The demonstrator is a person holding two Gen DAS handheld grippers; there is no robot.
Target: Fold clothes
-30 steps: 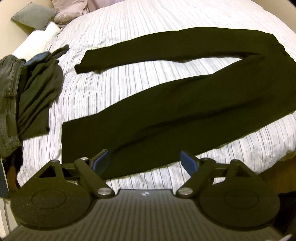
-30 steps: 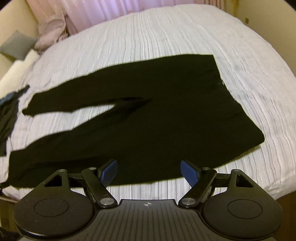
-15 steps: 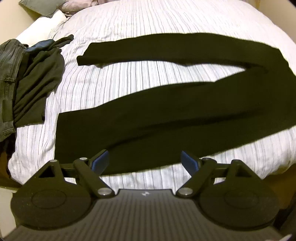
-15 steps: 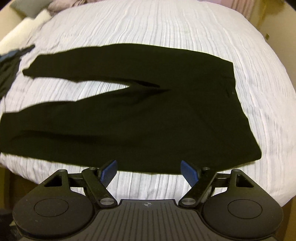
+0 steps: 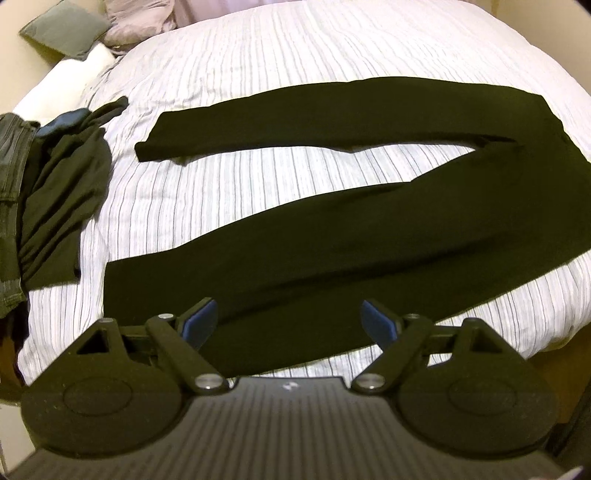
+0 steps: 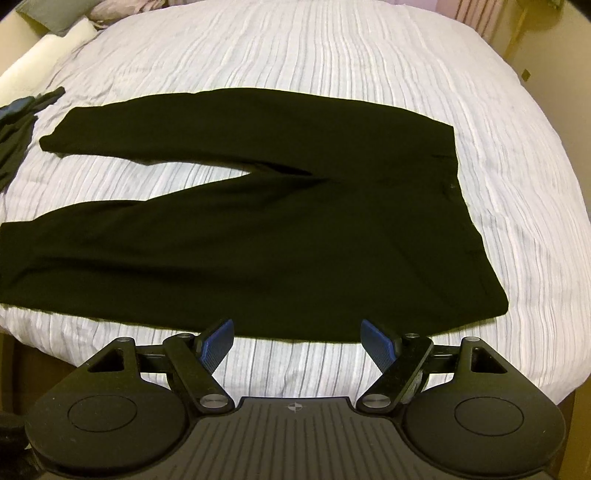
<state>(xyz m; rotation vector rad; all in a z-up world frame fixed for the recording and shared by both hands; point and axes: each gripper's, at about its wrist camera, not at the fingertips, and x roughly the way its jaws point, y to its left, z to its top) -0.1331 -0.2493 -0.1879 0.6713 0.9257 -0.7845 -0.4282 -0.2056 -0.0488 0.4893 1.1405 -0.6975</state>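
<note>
Black trousers (image 5: pixel 332 240) lie flat on the bed, legs spread in a V toward the left, waist at the right. In the right wrist view the trousers (image 6: pixel 258 229) show their waistband edge at the right. My left gripper (image 5: pixel 288 321) hovers open above the near leg close to its hem, nothing between its blue pads. My right gripper (image 6: pixel 295 339) is open too, above the near edge of the trousers by the hip, holding nothing.
The bed's striped white duvet (image 5: pixel 295 48) fills the scene; its near edge drops off below the grippers. A pile of dark clothes (image 5: pixel 62 206) and jeans (image 5: pixel 9 184) lies at the left edge. Pillows (image 5: pixel 62 29) sit at the far left corner.
Both views shifted slightly over the trousers; the right wrist view rolled so the waistband sits more upright at the right. The trousers lie unmoved and both grippers stay open.
</note>
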